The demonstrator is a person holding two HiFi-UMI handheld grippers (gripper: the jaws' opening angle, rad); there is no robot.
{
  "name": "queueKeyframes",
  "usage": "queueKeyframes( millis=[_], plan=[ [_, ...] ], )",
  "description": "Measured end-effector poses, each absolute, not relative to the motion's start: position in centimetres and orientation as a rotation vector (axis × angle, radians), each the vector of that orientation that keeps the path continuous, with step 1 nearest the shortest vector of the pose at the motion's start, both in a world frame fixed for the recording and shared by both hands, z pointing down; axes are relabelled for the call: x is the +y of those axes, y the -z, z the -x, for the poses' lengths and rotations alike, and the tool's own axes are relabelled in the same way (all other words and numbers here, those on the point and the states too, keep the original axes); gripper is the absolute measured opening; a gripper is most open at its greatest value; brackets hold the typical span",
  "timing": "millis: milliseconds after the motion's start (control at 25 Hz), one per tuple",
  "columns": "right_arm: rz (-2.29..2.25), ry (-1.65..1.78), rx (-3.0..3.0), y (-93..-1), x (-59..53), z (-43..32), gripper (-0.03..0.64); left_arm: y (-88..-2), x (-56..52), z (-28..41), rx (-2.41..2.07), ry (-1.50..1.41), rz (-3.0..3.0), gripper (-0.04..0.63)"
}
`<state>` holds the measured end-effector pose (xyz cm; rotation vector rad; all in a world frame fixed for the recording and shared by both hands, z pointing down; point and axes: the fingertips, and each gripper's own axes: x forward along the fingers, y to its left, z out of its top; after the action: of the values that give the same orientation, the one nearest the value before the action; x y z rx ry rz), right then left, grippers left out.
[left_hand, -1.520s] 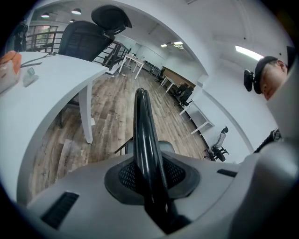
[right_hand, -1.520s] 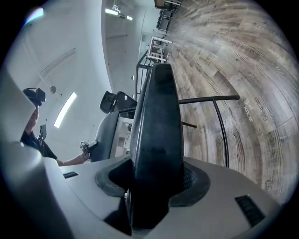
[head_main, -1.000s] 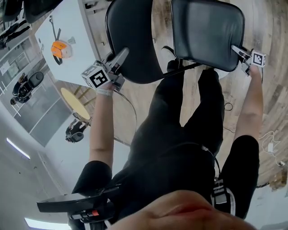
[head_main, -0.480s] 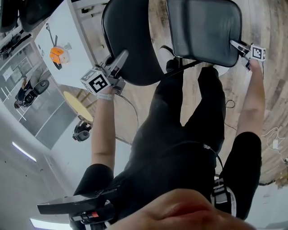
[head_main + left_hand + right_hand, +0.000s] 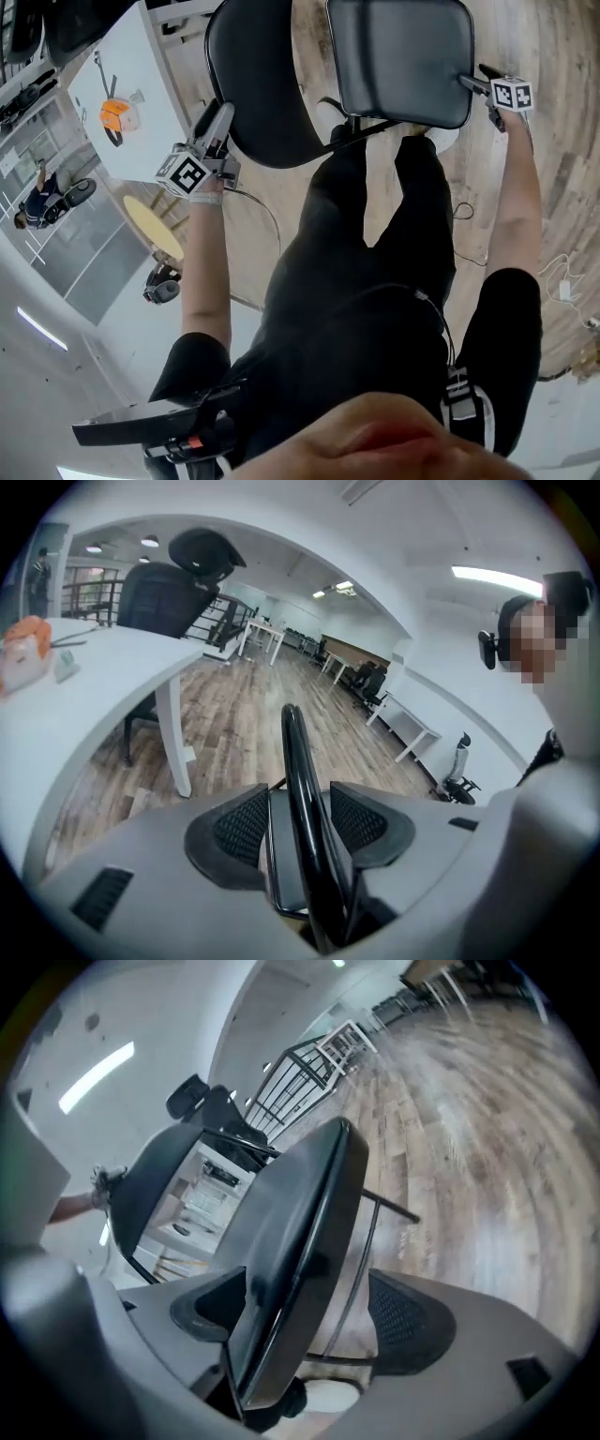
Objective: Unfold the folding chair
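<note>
Opening just now, two hand-held grippers (image 5: 216, 120) (image 5: 472, 84) straddle one folding chair's (image 5: 403, 56) edges.

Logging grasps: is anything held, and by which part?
Nothing held; jaws on both have just been opening. The left hand-held gripper straddles the rounded chair panel at its edge, the right hand-held gripper the square panel.

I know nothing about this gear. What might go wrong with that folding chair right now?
1. The left gripper and the right gripper have just been opening. The rim of the round panel sits between the left fingers and the square padded panel between the right ones, neither clamped, so both may swing or fold back unheld.
2. The panels stand close to the person's legs; if they tip, they could strike them.
</note>
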<state>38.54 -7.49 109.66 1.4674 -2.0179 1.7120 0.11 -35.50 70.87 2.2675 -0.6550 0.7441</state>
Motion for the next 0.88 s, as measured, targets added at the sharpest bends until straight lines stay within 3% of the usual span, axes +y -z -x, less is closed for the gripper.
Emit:
queueKeyframes(
  millis=[160,320,560,880],
  plan=[
    [-1.591,-1.422,-1.961,-103.5,-7.8,-42.5,0.387,-65.9,-36.4,0.7,-0.776,-0.690,-2.345,0.193],
    [-1.680,-1.241,-2.130,-90.4,-10.6,-43.9,0.385,-61.9,-33.4,-2.3,-0.665,-0.718,-2.457,0.192],
    [-1.625,-1.049,-2.374,-72.1,-10.4,-37.4,0.383,-54.8,-24.6,-8.7,-0.308,-0.669,-2.587,0.192],
    [-1.678,-0.793,-2.518,-55.5,-9.6,-27.6,0.382,-46.7,-17.6,-13.1,-0.067,-0.513,-2.746,0.192]
  ],
)
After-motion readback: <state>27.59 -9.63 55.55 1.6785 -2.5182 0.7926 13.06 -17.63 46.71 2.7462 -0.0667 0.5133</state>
